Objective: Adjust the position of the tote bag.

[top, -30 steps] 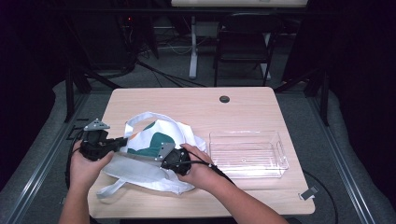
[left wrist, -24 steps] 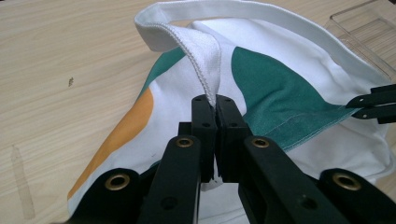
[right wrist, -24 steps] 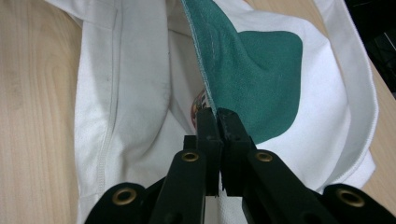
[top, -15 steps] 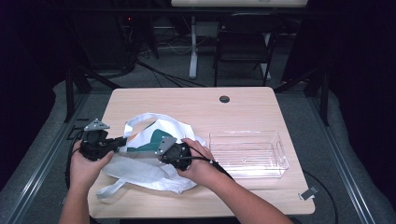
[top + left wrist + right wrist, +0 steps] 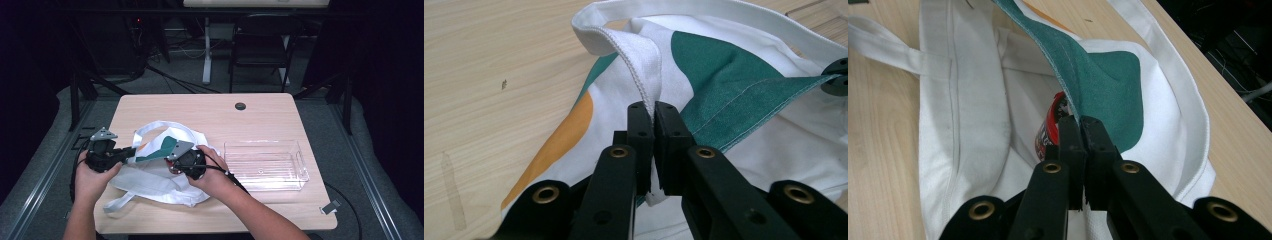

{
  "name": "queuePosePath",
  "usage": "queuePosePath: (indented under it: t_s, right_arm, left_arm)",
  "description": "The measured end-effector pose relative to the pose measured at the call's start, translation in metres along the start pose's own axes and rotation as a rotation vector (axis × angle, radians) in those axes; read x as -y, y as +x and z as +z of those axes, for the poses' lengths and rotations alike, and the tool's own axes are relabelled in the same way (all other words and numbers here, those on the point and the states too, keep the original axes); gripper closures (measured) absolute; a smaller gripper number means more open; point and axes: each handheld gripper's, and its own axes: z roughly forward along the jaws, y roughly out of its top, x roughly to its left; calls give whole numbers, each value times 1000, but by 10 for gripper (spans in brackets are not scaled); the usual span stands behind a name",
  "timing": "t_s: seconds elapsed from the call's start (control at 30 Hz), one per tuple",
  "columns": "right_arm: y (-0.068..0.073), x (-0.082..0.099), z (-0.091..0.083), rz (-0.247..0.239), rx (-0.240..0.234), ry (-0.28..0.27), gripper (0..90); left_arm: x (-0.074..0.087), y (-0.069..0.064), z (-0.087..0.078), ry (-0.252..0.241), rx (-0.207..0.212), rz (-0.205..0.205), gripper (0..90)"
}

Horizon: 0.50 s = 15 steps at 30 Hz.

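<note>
So both grippers' jaws pinch the bag's (image 5: pixel 165 172) mouth apart, a red can (image 5: pixel 1050 131) inside, the tray (image 5: pixel 265 165) unfilled.

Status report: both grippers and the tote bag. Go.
Left gripper pinching tote bag rim, jaws just easing. Right gripper shut on the green edge, mouth held open. Red-lidded item inside. Clear tray alongside, nothing blocking.

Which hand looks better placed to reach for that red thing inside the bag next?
The right, probably. The right gripper pinches the bag's green edge directly above the red item inside the tote bag. The left gripper clamps the opening's hem at the far side, holding it open.
</note>
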Motion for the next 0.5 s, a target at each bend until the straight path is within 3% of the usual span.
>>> queuePosePath:
  t_s: [0.27, 0.5]
  right_arm:
    - [-4, -4, -3, 4, 11, -15, 889]
    - [-8, -9, -5, -2, 25, -14, 888]
  left_arm:
    - [0, 3, -4, -26, -6, -14, 720]
    - [1, 6, -12, -63, 4, -18, 667]
